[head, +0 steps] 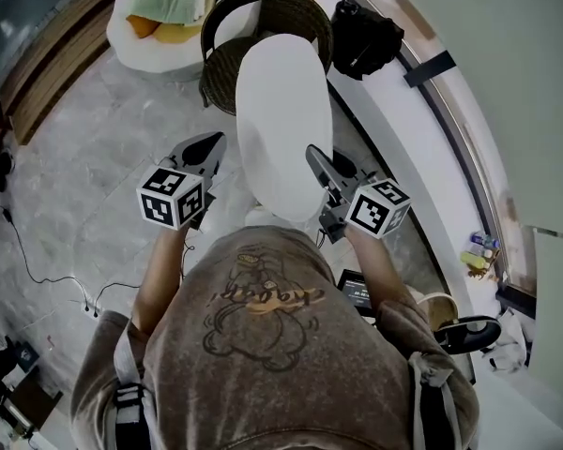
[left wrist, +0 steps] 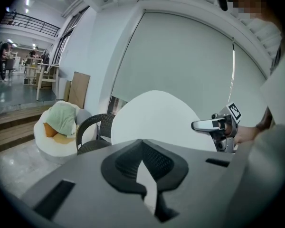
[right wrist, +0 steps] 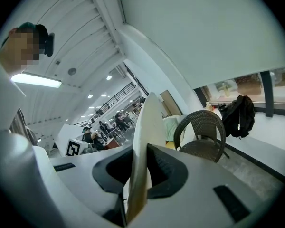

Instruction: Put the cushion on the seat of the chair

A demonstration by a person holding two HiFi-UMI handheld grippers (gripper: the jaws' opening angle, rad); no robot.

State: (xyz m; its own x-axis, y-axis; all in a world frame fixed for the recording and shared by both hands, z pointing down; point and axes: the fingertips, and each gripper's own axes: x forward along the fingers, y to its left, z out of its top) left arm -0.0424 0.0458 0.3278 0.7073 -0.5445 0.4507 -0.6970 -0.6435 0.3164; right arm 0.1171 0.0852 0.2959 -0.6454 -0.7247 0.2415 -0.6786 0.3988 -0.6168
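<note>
I hold a white oval cushion (head: 281, 120) upright in front of me. My right gripper (head: 311, 153) is shut on its right edge; in the right gripper view the cushion (right wrist: 149, 118) stands edge-on between the pads. My left gripper (head: 216, 142) sits just beside the cushion's left edge, jaws closed at the tips, and I cannot tell if it touches. In the left gripper view the cushion (left wrist: 156, 118) rises broad beyond the jaws. Straight ahead stands the dark wicker chair (head: 263, 7), its seat (head: 223, 68) bare and partly hidden by the cushion.
A white round pouf (head: 131, 40) with a green cloth and orange pillows stands left of the chair. A black bag (head: 361, 36) lies on the long white ledge (head: 422, 148) at the right. Cables (head: 38, 261) trail over the grey floor at the left.
</note>
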